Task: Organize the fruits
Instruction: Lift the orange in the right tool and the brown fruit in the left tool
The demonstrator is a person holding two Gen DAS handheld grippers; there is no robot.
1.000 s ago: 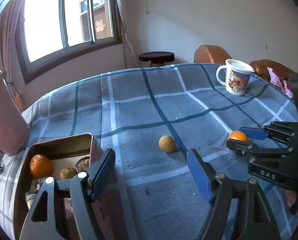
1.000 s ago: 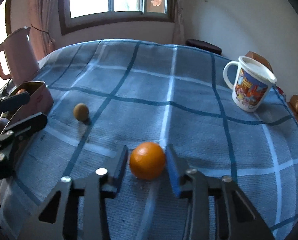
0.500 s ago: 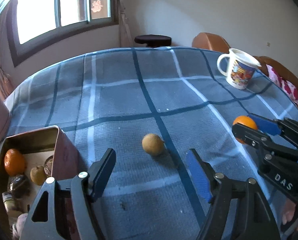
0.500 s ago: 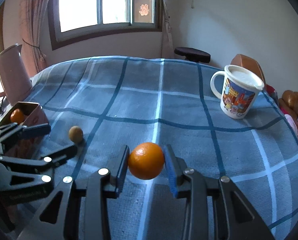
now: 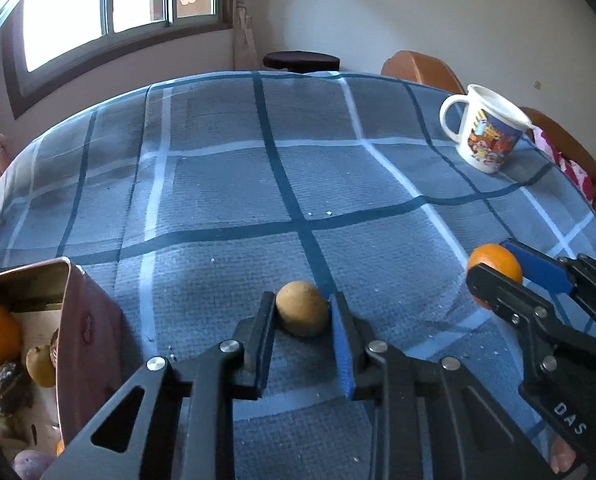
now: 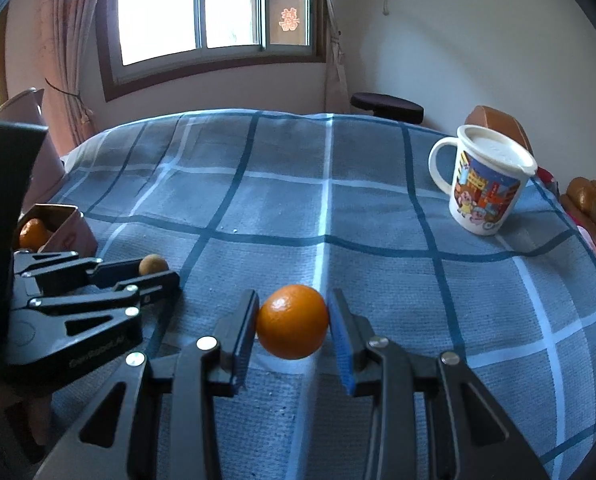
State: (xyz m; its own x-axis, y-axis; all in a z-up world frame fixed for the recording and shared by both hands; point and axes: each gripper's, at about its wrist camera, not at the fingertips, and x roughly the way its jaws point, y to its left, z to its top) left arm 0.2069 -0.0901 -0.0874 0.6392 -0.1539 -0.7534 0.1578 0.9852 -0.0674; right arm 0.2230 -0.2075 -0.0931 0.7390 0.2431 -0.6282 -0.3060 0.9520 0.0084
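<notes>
Left tool [image 5: 302, 316] just closed on the brown fruit [image 5: 302, 314], still on the counter [image 5: 234, 184]. Right tool [image 6: 292, 322] grips the orange [image 6: 292, 321], lifted. Round fruit could squirt out if the pads sit off-centre.

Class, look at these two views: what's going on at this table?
A person with a gripper in each hand is sorting fruit. The left gripper has just closed on a small brown fruit lying on the tablecloth. The right gripper holds an orange. A tin at the left already holds other fruit.
</notes>
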